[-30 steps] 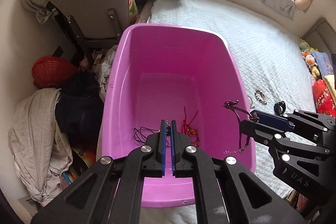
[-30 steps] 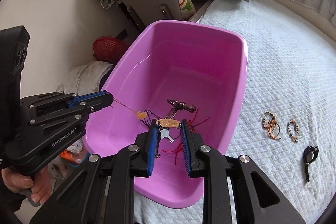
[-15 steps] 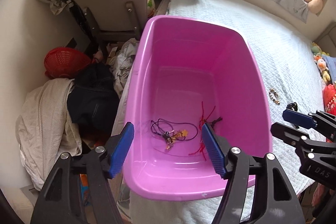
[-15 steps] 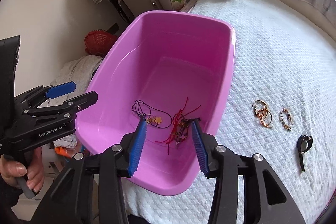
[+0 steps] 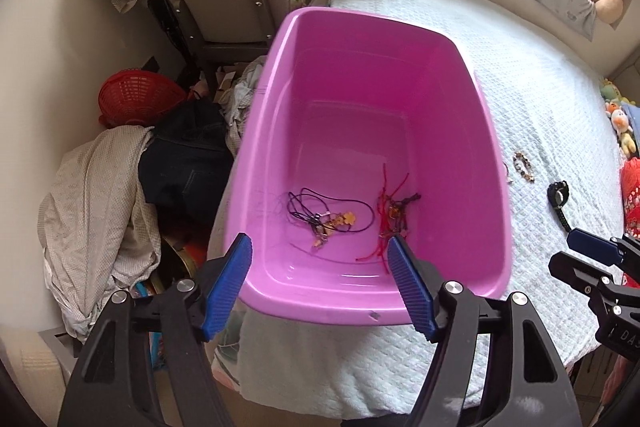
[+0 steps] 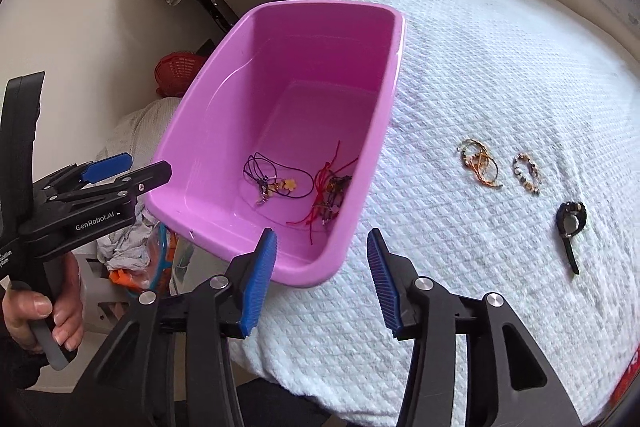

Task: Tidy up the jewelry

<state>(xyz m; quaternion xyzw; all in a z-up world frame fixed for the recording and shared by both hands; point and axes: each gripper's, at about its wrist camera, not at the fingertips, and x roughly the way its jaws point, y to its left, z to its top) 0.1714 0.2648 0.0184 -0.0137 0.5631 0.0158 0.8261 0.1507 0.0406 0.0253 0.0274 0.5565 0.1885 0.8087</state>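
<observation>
Pink tub (image 6: 280,39) sits at the bed (image 6: 500,47) edge and holds two cord pieces: a black necklace (image 6: 276,177) and a red tangle (image 6: 332,193). Three pieces lie on the bed to its right: gold bangles (image 6: 480,163), a bead bracelet (image 6: 527,173) and a watch (image 6: 570,227), strap running near-to-far. Right gripper (image 6: 322,279), jaws apart and empty, is the nearer; the pieces lie ahead-right of it. Left gripper (image 5: 320,287), also apart and empty, hangs over the tub's near rim.
</observation>
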